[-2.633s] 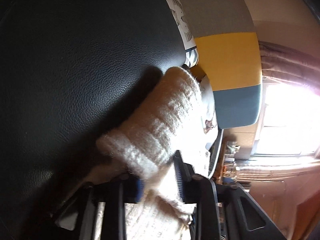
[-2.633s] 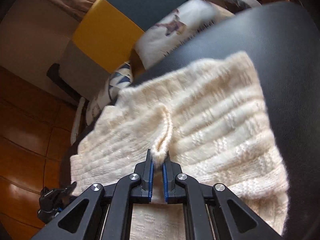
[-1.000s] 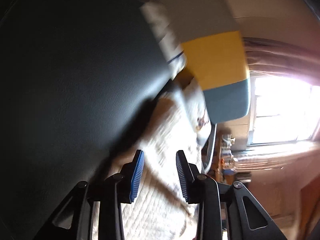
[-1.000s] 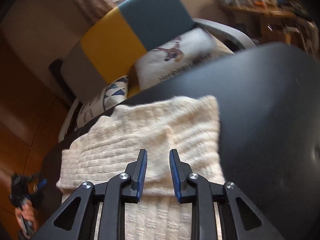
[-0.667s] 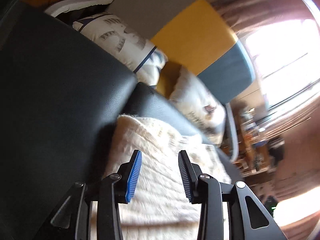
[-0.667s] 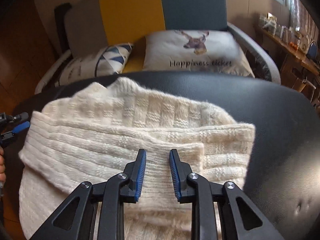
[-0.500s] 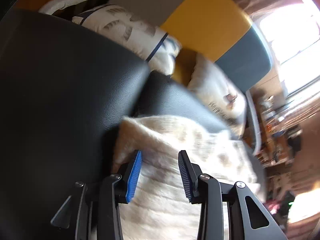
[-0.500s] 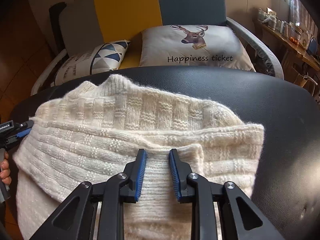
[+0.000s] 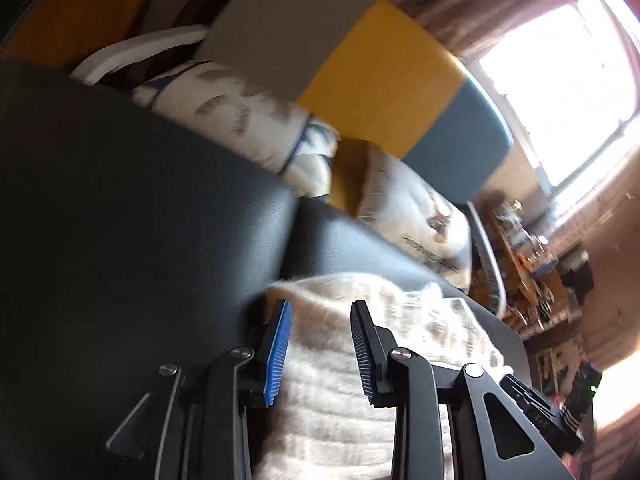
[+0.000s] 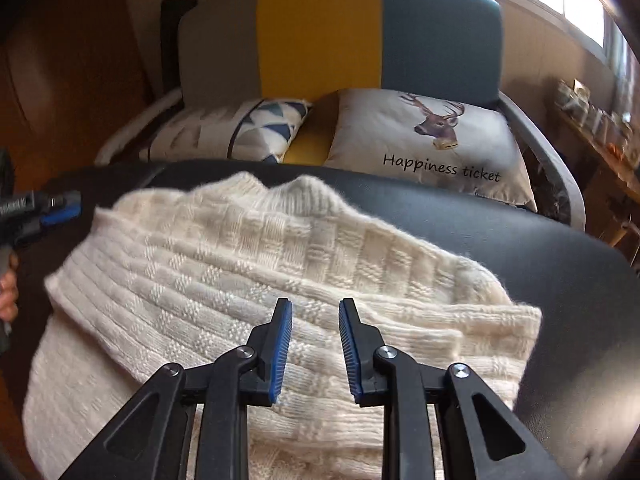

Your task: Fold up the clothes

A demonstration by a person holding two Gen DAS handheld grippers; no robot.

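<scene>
Cream knit sweater (image 10: 248, 280), folded over on itself, spread across a black leather seat (image 10: 520, 240), its ribbed collar toward the far edge. Right gripper (image 10: 312, 312) poised above the folded layer near its middle, blue pads apart by a narrow gap, nothing pinched between them. Left gripper (image 9: 320, 312) over the sweater's (image 9: 332, 380) left edge, jaws likewise parted, knit visible in the gap but untouched by the pads. Beyond the seat, an armchair (image 10: 320, 40) in grey, yellow and teal, with a deer cushion (image 10: 424, 140) and a triangle-print cushion (image 10: 248, 128).
</scene>
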